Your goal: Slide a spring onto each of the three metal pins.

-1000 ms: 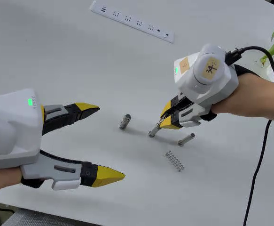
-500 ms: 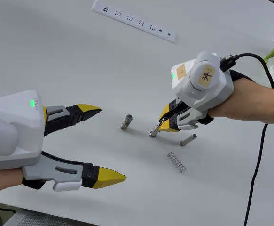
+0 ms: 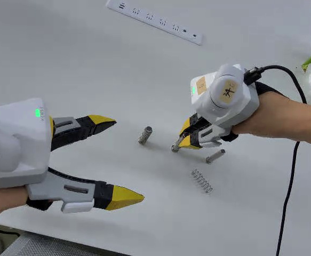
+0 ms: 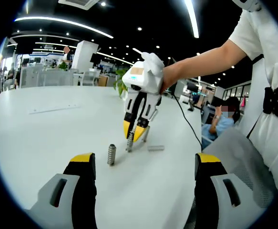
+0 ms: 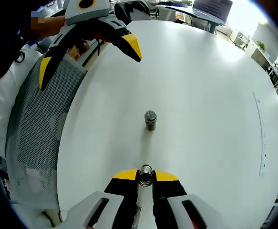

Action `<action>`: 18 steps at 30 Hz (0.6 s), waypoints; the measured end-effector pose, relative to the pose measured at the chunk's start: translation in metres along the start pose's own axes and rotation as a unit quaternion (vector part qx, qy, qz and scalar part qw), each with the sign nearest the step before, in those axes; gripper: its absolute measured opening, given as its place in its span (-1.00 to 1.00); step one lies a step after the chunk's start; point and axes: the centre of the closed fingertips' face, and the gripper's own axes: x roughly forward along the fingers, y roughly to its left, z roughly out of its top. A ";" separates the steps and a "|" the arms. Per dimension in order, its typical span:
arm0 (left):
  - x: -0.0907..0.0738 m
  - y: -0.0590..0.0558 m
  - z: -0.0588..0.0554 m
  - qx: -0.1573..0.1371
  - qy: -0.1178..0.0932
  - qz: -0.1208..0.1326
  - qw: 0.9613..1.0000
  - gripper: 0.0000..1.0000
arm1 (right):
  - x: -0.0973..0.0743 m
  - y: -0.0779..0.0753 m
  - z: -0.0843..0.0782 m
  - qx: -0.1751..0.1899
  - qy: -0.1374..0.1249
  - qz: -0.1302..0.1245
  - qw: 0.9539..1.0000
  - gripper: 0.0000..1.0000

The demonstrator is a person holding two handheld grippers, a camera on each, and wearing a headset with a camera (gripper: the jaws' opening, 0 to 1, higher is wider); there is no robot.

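The right gripper [image 3: 182,143] is clamped tight on a tilted pin [image 3: 175,148] wrapped in coils, whose lower end touches the table [image 3: 91,64]. The left gripper [image 3: 128,160] gapes wide, holding nothing. 1 spring-clad pin [image 3: 145,135] stands between them — 1 bare pin [image 3: 215,156] and 1 loose spring [image 3: 201,181] lie near the right gripper.

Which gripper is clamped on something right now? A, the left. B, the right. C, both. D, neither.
B: the right gripper is shut on a pin with coils around it, while the left gripper has its jaws wide apart with nothing between them.
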 end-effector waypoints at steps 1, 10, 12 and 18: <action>0.000 0.000 0.000 0.000 0.000 0.000 1.000 0.69 | 0.001 0.000 0.000 -0.001 0.000 0.000 1.000 -0.85; 0.000 -0.001 -0.001 0.000 0.001 -0.001 1.000 0.69 | 0.007 -0.001 -0.002 0.003 0.000 -0.001 1.000 -0.85; 0.000 -0.001 -0.002 0.000 0.001 -0.001 1.000 0.69 | 0.008 0.000 -0.002 0.003 0.000 -0.001 1.000 -0.84; 0.000 -0.001 -0.001 0.000 0.002 -0.001 1.000 0.69 | 0.010 0.000 -0.002 0.003 0.000 0.000 1.000 -0.84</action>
